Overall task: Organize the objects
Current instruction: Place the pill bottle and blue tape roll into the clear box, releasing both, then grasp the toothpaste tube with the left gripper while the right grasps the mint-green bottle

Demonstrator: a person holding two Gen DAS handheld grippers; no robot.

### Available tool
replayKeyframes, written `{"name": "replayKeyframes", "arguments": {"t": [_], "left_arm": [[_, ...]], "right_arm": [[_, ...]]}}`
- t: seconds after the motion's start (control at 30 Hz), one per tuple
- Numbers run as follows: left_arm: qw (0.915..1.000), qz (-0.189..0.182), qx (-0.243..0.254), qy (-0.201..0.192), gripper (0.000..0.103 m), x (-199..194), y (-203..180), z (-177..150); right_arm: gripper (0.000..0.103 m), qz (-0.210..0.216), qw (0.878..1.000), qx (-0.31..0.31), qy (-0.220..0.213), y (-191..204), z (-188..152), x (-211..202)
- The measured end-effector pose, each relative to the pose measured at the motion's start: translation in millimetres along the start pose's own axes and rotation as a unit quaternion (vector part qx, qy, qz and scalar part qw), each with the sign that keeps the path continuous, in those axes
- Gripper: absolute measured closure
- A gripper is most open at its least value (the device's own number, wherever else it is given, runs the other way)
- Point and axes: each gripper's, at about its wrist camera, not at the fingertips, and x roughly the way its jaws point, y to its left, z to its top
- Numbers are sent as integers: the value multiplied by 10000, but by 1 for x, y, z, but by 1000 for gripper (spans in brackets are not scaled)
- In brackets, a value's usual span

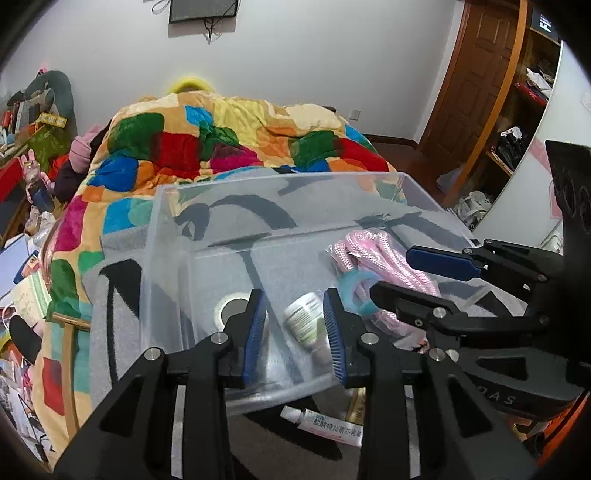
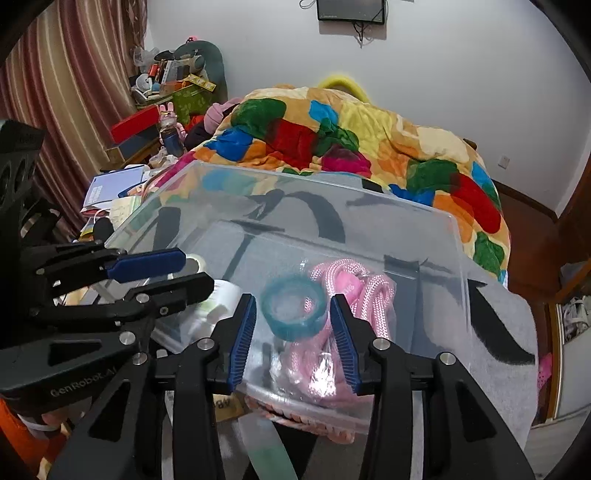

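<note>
Left wrist view, item one: clear plastic bin (image 1: 280, 206), open-topped, see-through walls, standing on a grey blanket with black markings (image 1: 110, 314) at the foot of a bed. Contents, listed from my left: roll of white tape (image 1: 231, 308) lying flat on the floor of the bin; white tube with a green label (image 1: 306, 321), tilted; teal ring (image 1: 356, 291) on top of a bagged coil of pink rope (image 1: 373, 254). My left gripper (image 1: 297, 334) stands over the bin's near wall, blue pads parted, nothing between them; the white tube shows through the gap, down inside the bin and not touched. Outside the bin, just below its near wall: small white ointment tube with blue print (image 1: 325, 422), lying on the blanket between my fingers' bases. Right wrist view: my right gripper (image 2: 293, 338) likewise parted and empty, poised above the near wall, the teal ring (image 2: 293, 312) and pink rope (image 2: 351, 291) seen through its gap, inside the bin (image 2: 424, 236), not gripped. My two grippers sit side by side, near each other, both angled down into the bin. Surroundings: patchwork quilt (image 1: 221, 133) heaped on the bed behind; striped curtain (image 2: 55, 92) and cluttered side table (image 2: 147, 122) to the left; wooden door (image 1: 476, 74) to the right; dark screen on the white wall (image 2: 351, 9).
</note>
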Motion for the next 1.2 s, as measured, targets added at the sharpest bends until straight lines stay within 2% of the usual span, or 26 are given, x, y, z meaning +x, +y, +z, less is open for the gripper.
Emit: {"name": "replayKeyframes", "arguments": {"t": [0.07,0.2,0.43,0.47,0.53,0.7,1.03,1.13,1.2], "left_arm": [[9999,60,42,-75,66,-6,-1,0],[9995,141,77,-281,49,-23,-2,-1],[9968,292,87,-745,36,-63,-6,-21],[9966,297,80,-766,32,-66,-6,-25],[9963,289,41,-809,17,-72,-7,-31],[9968,275,28,-744,14,-75,-12,-50],[9990,353,238,124,14,-10,-42,-77],[9976,532,287,324,15,2,-40,-83],[9981,449,175,383,15,1,-31,-89]], "right_arm": [[58,-16,10000,-32,-77,1,-2,-7],[56,-42,9997,-30,-232,1,-5,-21],[49,-116,9982,224,-536,-12,-25,-54],[49,-127,9980,245,-567,-13,-29,-59],[49,-95,9978,272,-592,-15,-35,-64],[49,-56,9979,285,-586,-19,-57,-72],[49,61,9998,-165,-72,-5,-95,-52],[49,122,9996,-225,105,-1,-99,-38],[49,172,9994,-213,210,1,-100,-29]]}}
